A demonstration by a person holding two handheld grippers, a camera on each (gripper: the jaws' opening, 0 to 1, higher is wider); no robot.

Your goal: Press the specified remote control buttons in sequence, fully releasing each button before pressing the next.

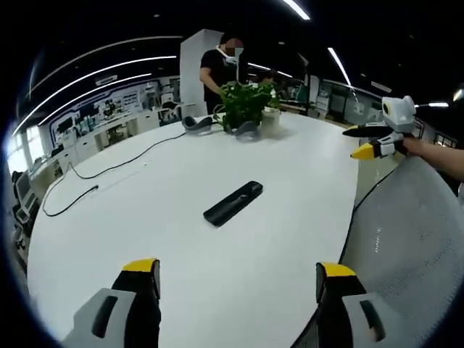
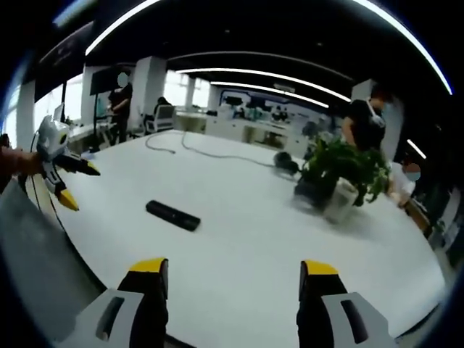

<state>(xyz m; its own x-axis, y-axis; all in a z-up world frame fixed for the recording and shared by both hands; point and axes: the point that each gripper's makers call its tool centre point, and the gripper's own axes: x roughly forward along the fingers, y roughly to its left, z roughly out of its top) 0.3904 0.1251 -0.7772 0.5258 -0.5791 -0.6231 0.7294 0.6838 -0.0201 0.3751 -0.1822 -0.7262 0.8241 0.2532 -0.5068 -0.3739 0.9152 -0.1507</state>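
A black remote control point(image 1: 233, 203) lies flat on the white table point(image 1: 181, 246), well ahead of my left gripper point(image 1: 238, 279), whose yellow-tipped jaws stand wide open with nothing between them. In the right gripper view the same remote control point(image 2: 172, 215) lies to the left of centre, beyond my right gripper point(image 2: 232, 279), also open and empty. Each gripper appears in the other's view: the right gripper point(image 1: 366, 141) hangs open at the table's right edge, the left gripper point(image 2: 72, 185) open at the left edge. Both are apart from the remote.
A potted green plant point(image 1: 246, 105) and a white cup point(image 1: 271, 119) stand at the far side of the table, with a headset point(image 1: 196, 125) and a black cable point(image 1: 94, 174) nearby. A grey chair back point(image 1: 413, 239) sits at the right. People stand beyond the table point(image 1: 221, 69).
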